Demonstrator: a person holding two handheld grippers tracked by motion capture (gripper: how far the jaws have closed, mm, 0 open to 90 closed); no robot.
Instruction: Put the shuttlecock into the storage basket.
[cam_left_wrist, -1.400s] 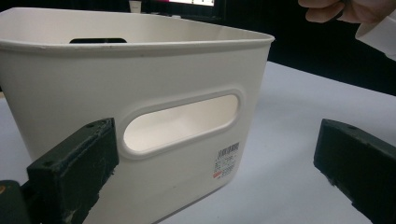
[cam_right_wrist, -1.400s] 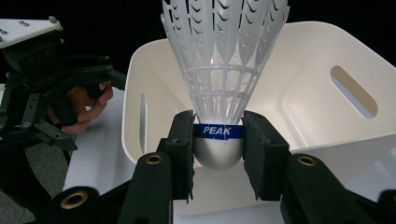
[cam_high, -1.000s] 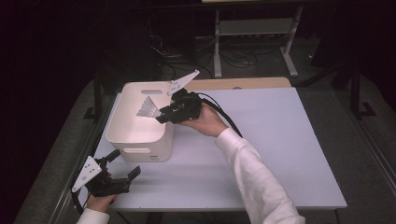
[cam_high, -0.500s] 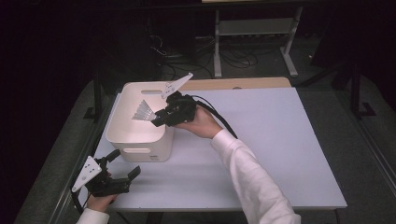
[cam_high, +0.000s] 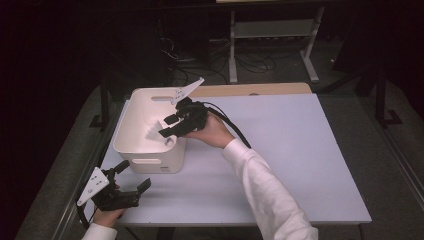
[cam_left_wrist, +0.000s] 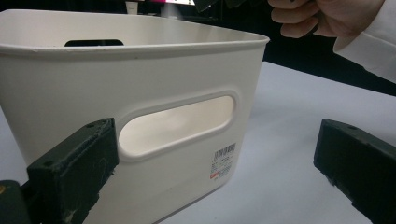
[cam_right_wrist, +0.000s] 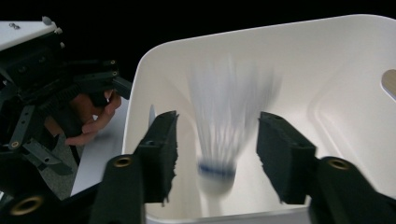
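While the right gripper (cam_high: 169, 126) hangs over the white bin (cam_high: 131, 145) on the counter (cam_high: 300, 150), its jaws have just been opening and stand apart, off the shuttlecock (cam_right_wrist: 223, 140) (white feathers, blue band, motion-blurred), which is dropping between them into the bin. Release looks in hand; next, the right hand should lift clear. The left gripper (cam_high: 131, 177) rests open beside the bin.

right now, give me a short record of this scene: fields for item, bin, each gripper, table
item: shuttlecock, blurred, between the right gripper's open jaws, over the bin's inside
bin: white bin with handle slots, upright at the table's left
right gripper: above the bin, jaws have just been opening, pads off the shuttlecock
left gripper: open, holding nothing, near the bin's front wall
table: pale top
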